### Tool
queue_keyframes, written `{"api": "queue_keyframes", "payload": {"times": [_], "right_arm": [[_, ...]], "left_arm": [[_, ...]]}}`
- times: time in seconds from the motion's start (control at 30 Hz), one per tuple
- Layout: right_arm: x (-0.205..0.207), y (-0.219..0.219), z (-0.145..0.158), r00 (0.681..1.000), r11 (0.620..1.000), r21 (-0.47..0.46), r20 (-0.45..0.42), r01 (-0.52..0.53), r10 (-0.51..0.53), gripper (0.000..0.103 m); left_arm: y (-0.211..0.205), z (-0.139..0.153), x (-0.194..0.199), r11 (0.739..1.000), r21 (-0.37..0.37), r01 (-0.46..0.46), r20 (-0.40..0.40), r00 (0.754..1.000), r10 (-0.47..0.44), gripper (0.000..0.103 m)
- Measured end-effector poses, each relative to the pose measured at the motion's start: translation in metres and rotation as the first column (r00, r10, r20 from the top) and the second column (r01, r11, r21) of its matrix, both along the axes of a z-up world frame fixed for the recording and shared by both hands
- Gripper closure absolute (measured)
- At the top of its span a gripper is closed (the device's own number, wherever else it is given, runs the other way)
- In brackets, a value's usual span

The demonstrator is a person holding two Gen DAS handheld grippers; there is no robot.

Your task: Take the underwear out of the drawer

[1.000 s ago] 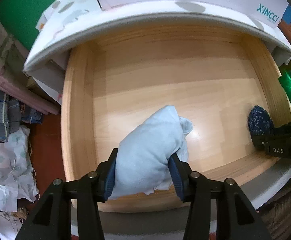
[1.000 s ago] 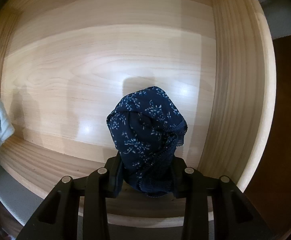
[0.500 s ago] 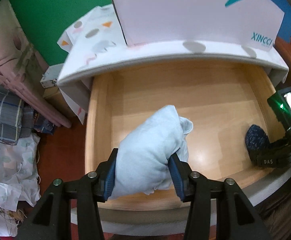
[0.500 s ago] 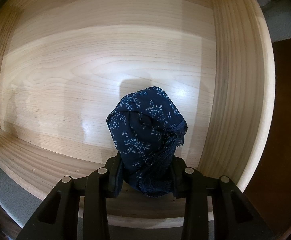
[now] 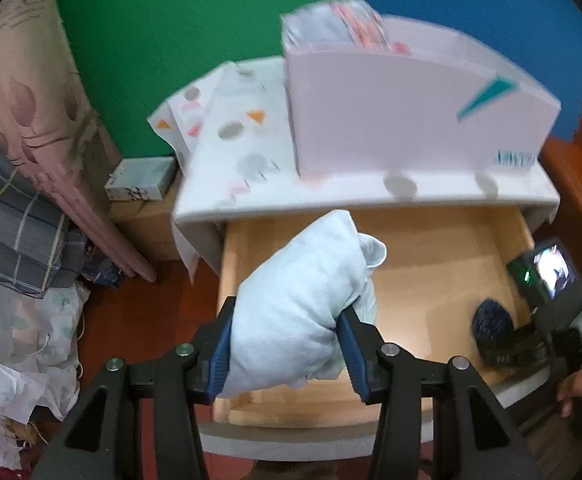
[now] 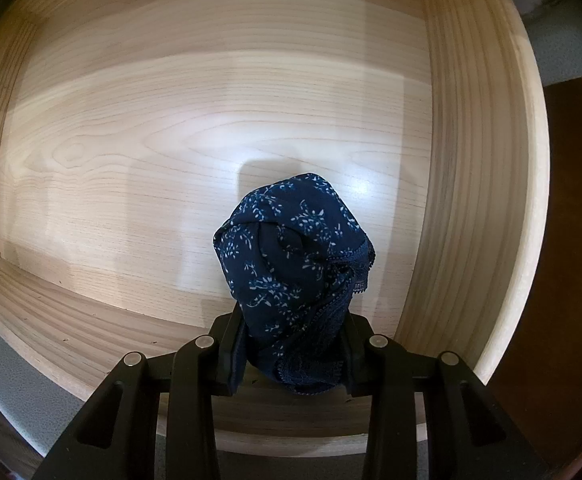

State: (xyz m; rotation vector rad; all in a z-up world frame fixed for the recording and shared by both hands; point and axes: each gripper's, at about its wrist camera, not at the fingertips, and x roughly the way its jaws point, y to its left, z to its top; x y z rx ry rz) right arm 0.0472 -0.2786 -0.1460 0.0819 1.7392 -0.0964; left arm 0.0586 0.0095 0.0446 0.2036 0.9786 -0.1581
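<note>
The left gripper [image 5: 287, 344] is pinching the pale blue underwear [image 5: 303, 312] above the drawer [image 5: 431, 248]; the right gripper [image 6: 291, 356] is clamping the navy floral underwear [image 6: 295, 264], seemingly low at the drawer's front right corner, needing a straight lift over the front wall.

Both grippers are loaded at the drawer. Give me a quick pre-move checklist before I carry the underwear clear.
1. Left gripper shut on the light blue underwear: ok.
2. Light blue bundle raised above the drawer: ok, judging by the left wrist view.
3. Right gripper shut on the navy floral underwear: ok.
4. Navy bundle clear of the drawer: not ok, it sits low near the front right corner.
5. Lace edge hanging loose below the right grip: cannot tell if it will snag.
6. Drawer floor free of other items: ok.
</note>
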Motion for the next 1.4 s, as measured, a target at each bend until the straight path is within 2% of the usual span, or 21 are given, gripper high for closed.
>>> {"api": "queue_keyframes", "payload": {"times": [0.23, 0.37, 0.53, 0.67, 0.83, 1.07, 1.2, 1.4], "right_arm": [[0.0, 0.002, 0.001, 1.0, 1.0, 0.001, 0.002, 0.005, -0.005, 0.069], [0.002, 0.001, 0.001, 1.0, 1.0, 0.001, 0.002, 0.003, -0.003, 0.069], [0.002, 0.0, 0.0, 1.0, 1.0, 0.002, 0.002, 0.003, -0.003, 0.069], [0.003, 0.0, 0.0, 1.0, 1.0, 0.003, 0.002, 0.003, -0.003, 0.069], [0.004, -0.001, 0.0, 1.0, 1.0, 0.004, 0.002, 0.004, -0.004, 0.069], [0.004, -0.003, -0.001, 1.0, 1.0, 0.007, 0.001, 0.003, -0.003, 0.068], [0.005, -0.003, -0.001, 1.0, 1.0, 0.009, 0.001, 0.003, -0.003, 0.068], [0.004, -0.002, -0.002, 1.0, 1.0, 0.008, 0.001, 0.002, -0.002, 0.067]], "left_arm": [[0.015, 0.052, 0.014, 0.998, -0.054, -0.036, 0.068, 0.997, 0.039, 0.055], [0.019, 0.093, 0.026, 0.995, -0.099, -0.035, 0.119, 0.992, 0.046, 0.054], [0.005, 0.139, 0.045, 0.992, -0.127, 0.006, 0.177, 0.984, 0.017, 0.054], [-0.017, 0.158, 0.065, 0.991, -0.128, 0.049, 0.198, 0.98, -0.023, 0.054], [-0.045, 0.154, 0.096, 0.986, -0.148, 0.083, 0.153, 0.986, -0.06, 0.054], [-0.08, 0.125, 0.134, 0.991, -0.092, 0.093, 0.099, 0.992, -0.084, 0.054], [-0.091, 0.107, 0.146, 0.994, -0.064, 0.088, 0.085, 0.993, -0.082, 0.054], [-0.096, 0.095, 0.163, 0.996, -0.05, 0.074, 0.079, 0.994, -0.07, 0.054]]}}
